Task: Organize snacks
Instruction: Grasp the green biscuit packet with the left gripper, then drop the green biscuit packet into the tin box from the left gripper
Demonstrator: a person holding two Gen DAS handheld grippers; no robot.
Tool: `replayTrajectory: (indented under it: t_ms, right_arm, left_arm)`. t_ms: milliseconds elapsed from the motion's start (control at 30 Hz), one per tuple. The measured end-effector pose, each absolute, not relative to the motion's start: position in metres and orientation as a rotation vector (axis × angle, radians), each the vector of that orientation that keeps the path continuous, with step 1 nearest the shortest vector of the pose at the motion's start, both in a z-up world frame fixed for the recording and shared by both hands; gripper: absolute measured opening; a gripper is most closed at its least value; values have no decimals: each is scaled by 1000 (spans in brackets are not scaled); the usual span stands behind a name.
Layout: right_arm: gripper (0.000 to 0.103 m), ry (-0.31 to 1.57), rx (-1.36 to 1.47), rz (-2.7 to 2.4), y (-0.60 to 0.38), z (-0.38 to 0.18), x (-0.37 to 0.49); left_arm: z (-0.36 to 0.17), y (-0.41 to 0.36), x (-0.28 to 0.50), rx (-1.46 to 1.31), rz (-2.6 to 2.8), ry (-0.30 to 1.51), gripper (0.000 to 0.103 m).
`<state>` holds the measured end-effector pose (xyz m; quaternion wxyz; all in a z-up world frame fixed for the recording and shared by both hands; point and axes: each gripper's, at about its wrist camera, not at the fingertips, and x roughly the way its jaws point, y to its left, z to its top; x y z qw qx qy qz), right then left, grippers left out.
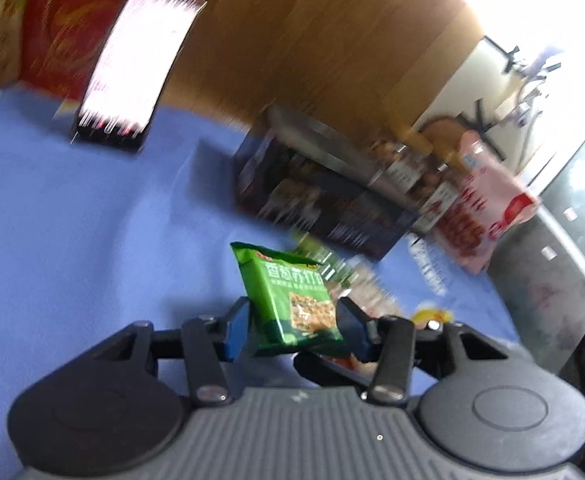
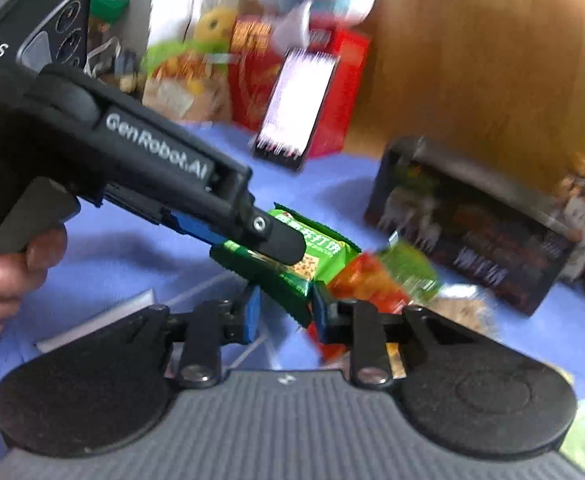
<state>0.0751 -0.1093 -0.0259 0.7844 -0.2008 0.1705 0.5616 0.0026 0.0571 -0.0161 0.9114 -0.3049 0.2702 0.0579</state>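
Green glossy foil cracker packet (image 1: 292, 304) sits clamped in your left gripper (image 1: 294, 320), lifted above the blue cloth-covered table (image 1: 92, 220); your right gripper (image 2: 284, 312) has its pads around the packet's lower end, though you cannot tell whether they press; this looks like a hand-over; next, carry it toward the dark rectangular box (image 1: 324, 196); crinkly film may slip.

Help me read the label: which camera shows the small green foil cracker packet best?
The left wrist view: the small green foil cracker packet faces the lens, sharp, between the left gripper. In the right wrist view the packet lies slanted, partly hidden by the left gripper's finger.
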Motion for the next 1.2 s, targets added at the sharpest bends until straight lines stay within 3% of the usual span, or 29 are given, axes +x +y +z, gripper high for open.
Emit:
replayTrajectory:
  t_ms: [200, 400, 733, 1067, 1200]
  right_arm:
    - [30, 244, -322, 1096, -117, 4, 105]
    - [31, 239, -242, 970, -118, 14, 166]
    - [32, 326, -157, 840, -115, 0, 246]
    - [36, 424, 27, 824, -217, 6, 236]
    - [56, 533, 119, 832, -274, -11, 224]
  left_arm:
    - [31, 48, 44, -518, 73, 480, 46]
    - [54, 41, 114, -458, 10, 450, 46]
    - [16, 44, 217, -497, 25, 555, 46]
    - [31, 33, 150, -526, -33, 484, 47]
    - [22, 6, 125, -520, -96, 547, 47]
